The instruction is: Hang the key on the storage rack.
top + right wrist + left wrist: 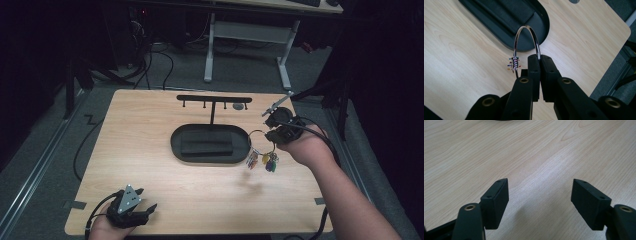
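A large metal key ring (257,137) with several coloured keys (264,161) dangling from it hangs above the table at the right. My right gripper (270,131) is shut on the ring; in the right gripper view the ring (524,40) loops up from between the closed jaws of the right gripper (539,58), with the keys (514,63) bunched on its left side. A black T-shaped hook stand (214,100) rises from an oval black tray (176,145) at the table's middle. Near the front left corner my left gripper (145,200) rests low, open and empty, and its jaws (539,192) frame bare wood.
The wooden table (150,120) carries a small dark disc (239,106) behind the stand's right end. A rectangular black pad (207,141) lies inside the tray. Beyond the table's far edge stand a desk frame (247,35) and cables on the floor.
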A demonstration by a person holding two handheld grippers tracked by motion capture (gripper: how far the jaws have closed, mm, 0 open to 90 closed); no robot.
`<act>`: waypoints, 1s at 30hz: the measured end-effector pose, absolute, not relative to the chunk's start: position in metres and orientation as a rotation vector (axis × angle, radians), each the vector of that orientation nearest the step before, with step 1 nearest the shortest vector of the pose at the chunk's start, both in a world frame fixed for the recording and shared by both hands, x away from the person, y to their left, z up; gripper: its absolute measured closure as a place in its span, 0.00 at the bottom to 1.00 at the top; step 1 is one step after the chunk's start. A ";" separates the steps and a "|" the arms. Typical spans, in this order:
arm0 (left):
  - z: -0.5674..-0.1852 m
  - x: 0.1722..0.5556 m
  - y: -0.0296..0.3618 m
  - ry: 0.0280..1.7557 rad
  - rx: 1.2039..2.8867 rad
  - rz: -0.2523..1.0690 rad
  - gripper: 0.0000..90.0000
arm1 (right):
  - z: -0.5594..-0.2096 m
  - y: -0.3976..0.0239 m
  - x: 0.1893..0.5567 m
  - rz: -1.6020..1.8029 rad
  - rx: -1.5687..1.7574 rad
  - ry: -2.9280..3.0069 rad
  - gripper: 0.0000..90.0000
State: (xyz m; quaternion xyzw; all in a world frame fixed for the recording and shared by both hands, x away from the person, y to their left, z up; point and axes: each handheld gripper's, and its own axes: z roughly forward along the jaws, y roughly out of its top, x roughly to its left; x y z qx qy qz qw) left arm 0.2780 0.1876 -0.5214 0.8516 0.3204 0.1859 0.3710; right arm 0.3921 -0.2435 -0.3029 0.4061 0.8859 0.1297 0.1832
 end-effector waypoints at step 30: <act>-0.524 0.280 0.191 0.816 2.186 0.453 0.34 | -0.298 -0.217 0.468 0.349 1.185 2.442 0.97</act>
